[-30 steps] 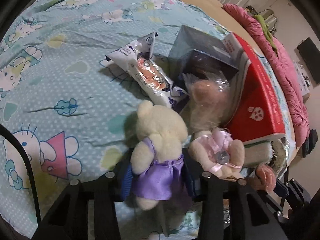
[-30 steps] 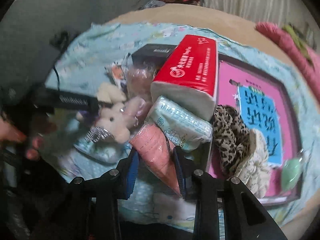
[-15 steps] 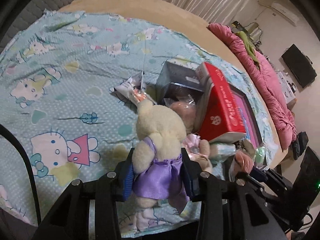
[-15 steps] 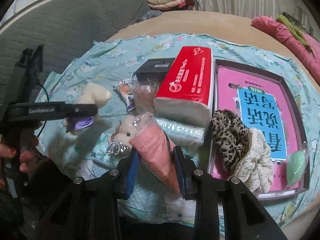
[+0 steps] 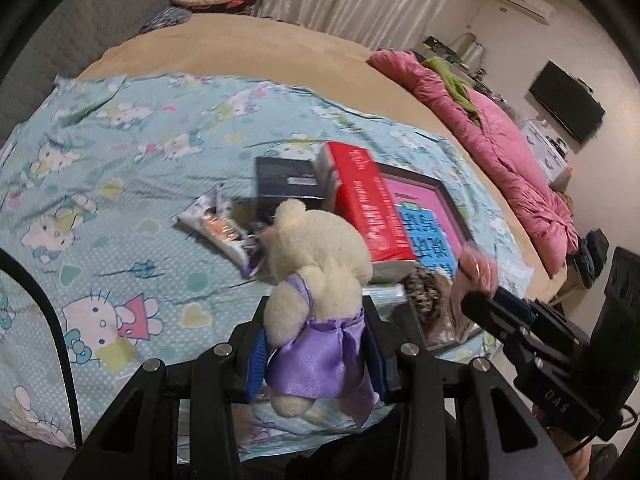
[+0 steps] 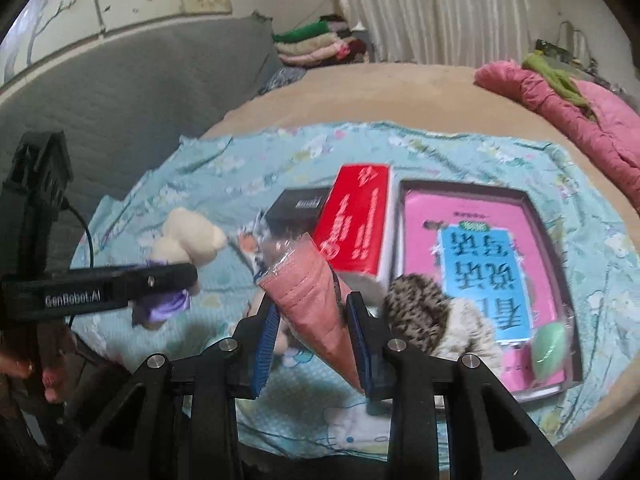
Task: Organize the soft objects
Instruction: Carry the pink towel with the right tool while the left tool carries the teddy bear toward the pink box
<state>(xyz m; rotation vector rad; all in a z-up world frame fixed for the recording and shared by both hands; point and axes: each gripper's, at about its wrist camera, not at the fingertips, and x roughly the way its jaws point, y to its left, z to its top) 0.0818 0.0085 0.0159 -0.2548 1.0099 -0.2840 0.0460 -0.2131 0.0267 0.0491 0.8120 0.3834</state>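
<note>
left wrist view: the left tool (image 5: 316, 354) pinches the cream bear in a purple dress (image 5: 316, 288), now lifted well clear of the bed sheet (image 5: 120, 208) it lay on a second ago. the right tool (image 6: 314, 340), also raised, is clamped on a bagged pink cloth (image 6: 316, 296); so both soft items look ready to place, though motion blur hides the pile's detail and any destination.

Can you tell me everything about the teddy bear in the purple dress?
The teddy bear is small, with fluffy cream plush fur and a shiny purple satin dress. We see it from behind: round head with an ear on top, plump arm, one foot poking out below the skirt. It is upright, lifted above the blue cartoon-cat sheet, touching nothing else. The left hand-held gripper is shut on its dress at the waist, blue pads pressing both sides.
</note>
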